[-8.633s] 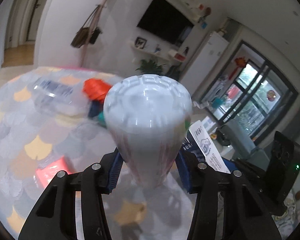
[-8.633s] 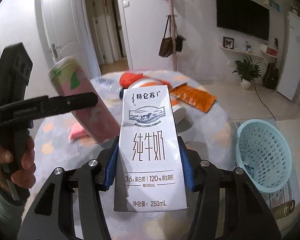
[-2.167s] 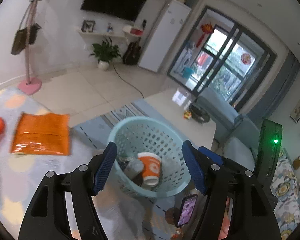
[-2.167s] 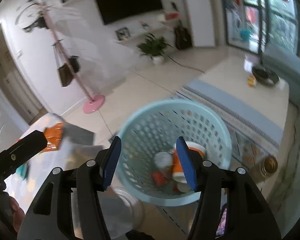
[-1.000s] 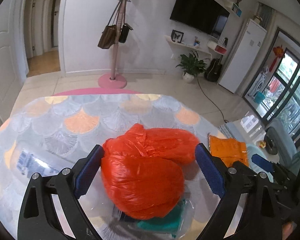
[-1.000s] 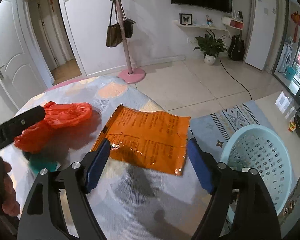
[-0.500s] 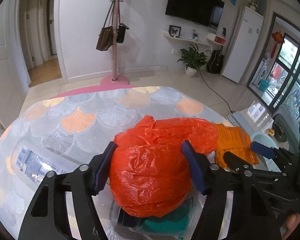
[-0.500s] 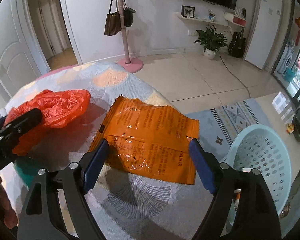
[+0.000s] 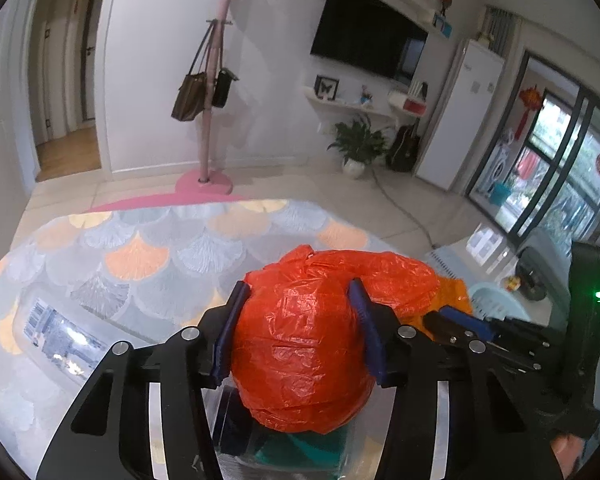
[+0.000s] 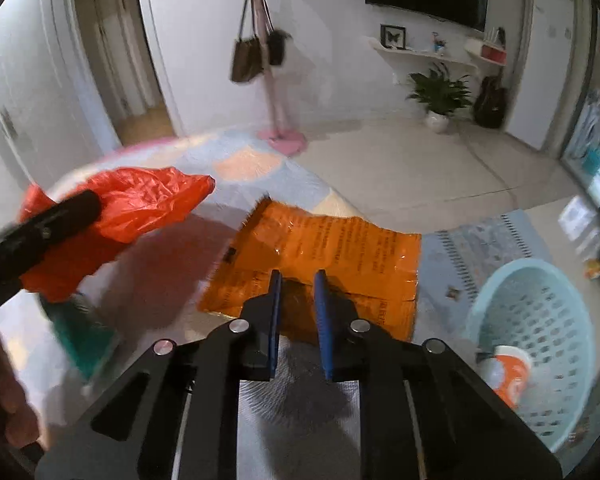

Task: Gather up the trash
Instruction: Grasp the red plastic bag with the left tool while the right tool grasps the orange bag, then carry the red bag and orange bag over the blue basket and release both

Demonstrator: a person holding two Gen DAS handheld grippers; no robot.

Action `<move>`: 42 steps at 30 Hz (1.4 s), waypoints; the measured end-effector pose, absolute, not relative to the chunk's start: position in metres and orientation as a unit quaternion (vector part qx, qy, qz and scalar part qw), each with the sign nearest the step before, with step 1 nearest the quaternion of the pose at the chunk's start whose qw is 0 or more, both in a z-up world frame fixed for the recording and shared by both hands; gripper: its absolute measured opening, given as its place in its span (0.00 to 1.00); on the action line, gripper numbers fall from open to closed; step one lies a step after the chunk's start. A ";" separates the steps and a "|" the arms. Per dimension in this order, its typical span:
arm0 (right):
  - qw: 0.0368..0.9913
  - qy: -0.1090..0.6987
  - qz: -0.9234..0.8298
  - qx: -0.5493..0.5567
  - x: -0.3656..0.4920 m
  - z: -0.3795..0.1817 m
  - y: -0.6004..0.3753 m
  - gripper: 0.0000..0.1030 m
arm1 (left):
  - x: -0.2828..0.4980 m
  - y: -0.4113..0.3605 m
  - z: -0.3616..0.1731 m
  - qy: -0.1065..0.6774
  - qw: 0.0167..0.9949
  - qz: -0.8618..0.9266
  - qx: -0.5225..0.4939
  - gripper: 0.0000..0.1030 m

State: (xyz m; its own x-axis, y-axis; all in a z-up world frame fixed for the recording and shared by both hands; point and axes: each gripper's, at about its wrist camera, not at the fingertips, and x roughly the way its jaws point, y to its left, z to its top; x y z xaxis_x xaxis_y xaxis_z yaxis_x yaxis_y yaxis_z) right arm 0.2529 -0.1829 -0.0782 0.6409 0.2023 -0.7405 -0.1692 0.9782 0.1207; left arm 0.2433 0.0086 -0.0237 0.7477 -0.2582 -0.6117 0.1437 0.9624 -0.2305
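Two pieces of trash are under the tongs on the table (image 9: 148, 264). The red plastic bag (image 9: 304, 348) is a crumpled ball sitting between the blue pads (image 9: 230, 328) of the left gripper (image 9: 300, 332); both pads press into its sides, so the left tongs are clenched on it. A loose tail of the bag trails off to the right, toward the orange wrapper (image 10: 328, 248).

In the right wrist view the wrapper lies flat near the table's edge, printed side up. The right gripper (image 10: 298, 320) sits at its near edge with the blue pads (image 10: 275, 308) drawn close, a narrow gap between them holding a fold of the foil; the right tongs are grasping the wrapper's near edge.

A teal item (image 10: 86, 340) lies under and just beside the bag, blurred; what it is cannot be told. A clear plastic bottle (image 9: 60, 340) with a printed label lies on its side to the left of the left gripper, apart from the bag.

The tablecloth carries a fan pattern in grey and orange. Below and to the right of the table stands a light blue perforated basket (image 10: 556, 312) on the floor, with an orange-and-white paper cup (image 10: 510, 372) inside. Further back: pink coat stand (image 9: 216, 92) with hanging bags, wall television (image 9: 368, 48), potted plant (image 9: 358, 146).
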 end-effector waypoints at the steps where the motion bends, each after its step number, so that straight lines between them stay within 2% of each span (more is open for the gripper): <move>1: 0.908 0.403 0.108 0.032 0.250 -0.075 -0.188 0.17 | 0.242 0.009 -0.022 0.333 0.932 -0.110 -0.088 0.47; 2: 0.906 0.406 0.111 0.040 0.250 -0.074 -0.191 0.22 | 0.241 0.011 -0.020 0.328 0.934 -0.111 -0.090 0.47; 3: 0.903 0.414 0.109 0.041 0.250 -0.075 -0.192 0.38 | 0.241 0.011 -0.019 0.324 0.935 -0.112 -0.091 0.47; 4: 0.900 0.422 0.104 0.036 0.250 -0.076 -0.192 0.60 | 0.240 0.012 -0.018 0.319 0.936 -0.113 -0.093 0.47; 5: 0.899 0.426 0.097 0.030 0.251 -0.076 -0.190 0.68 | 0.240 0.012 -0.017 0.317 0.936 -0.115 -0.095 0.47; 8: 0.893 0.437 0.104 0.018 0.248 -0.074 -0.181 0.69 | 0.241 0.015 -0.016 0.314 0.936 -0.120 -0.107 0.47; 9: 0.888 0.447 0.109 0.015 0.250 -0.073 -0.175 0.75 | 0.240 0.015 -0.016 0.312 0.936 -0.121 -0.108 0.47; 10: 0.881 0.460 0.112 0.008 0.253 -0.074 -0.169 0.87 | 0.240 0.015 -0.016 0.311 0.937 -0.121 -0.108 0.47; 11: 0.871 0.477 0.116 0.002 0.258 -0.077 -0.163 0.90 | 0.240 0.016 -0.017 0.310 0.936 -0.121 -0.109 0.47; 15: 0.868 0.489 0.078 -0.037 0.272 -0.086 -0.144 0.91 | 0.240 0.024 -0.016 0.307 0.936 -0.122 -0.121 0.47; 17: 0.874 0.480 0.070 -0.035 0.277 -0.086 -0.146 0.89 | 0.239 0.028 -0.015 0.303 0.936 -0.124 -0.126 0.47; 20: 0.880 0.470 0.068 -0.036 0.276 -0.084 -0.151 0.71 | 0.239 0.031 -0.014 0.302 0.936 -0.127 -0.132 0.47; 22: 0.879 0.470 0.071 -0.037 0.276 -0.082 -0.154 0.56 | 0.240 0.030 -0.014 0.302 0.935 -0.129 -0.132 0.47; 23: 0.878 0.471 0.079 -0.036 0.275 -0.080 -0.156 0.51 | 0.240 0.030 -0.015 0.302 0.935 -0.130 -0.132 0.47; 25: 0.877 0.472 0.086 -0.040 0.275 -0.078 -0.155 0.29 | 0.239 0.027 -0.016 0.302 0.935 -0.135 -0.131 0.47; 26: 0.876 0.472 0.090 -0.038 0.273 -0.078 -0.155 0.24 | 0.238 0.026 -0.015 0.300 0.935 -0.137 -0.128 0.47; 27: 0.874 0.475 0.095 -0.032 0.273 -0.077 -0.155 0.13 | 0.237 0.025 -0.014 0.297 0.936 -0.138 -0.126 0.47; 28: 0.872 0.478 0.102 -0.022 0.273 -0.076 -0.157 0.09 | 0.236 0.025 -0.013 0.294 0.937 -0.140 -0.123 0.47; 42: 0.905 0.401 0.141 0.024 0.217 -0.026 -0.184 0.04 | 0.222 0.023 0.007 0.266 0.944 -0.155 -0.119 0.47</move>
State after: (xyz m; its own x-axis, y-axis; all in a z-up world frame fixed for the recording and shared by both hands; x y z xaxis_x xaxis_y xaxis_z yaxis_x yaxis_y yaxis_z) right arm 0.2170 -0.1835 -0.0262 0.6380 0.2741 -0.7196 -0.2349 0.9592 0.1572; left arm 0.2217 0.0232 0.0071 0.8100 -0.3564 -0.4658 0.2300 0.9236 -0.3067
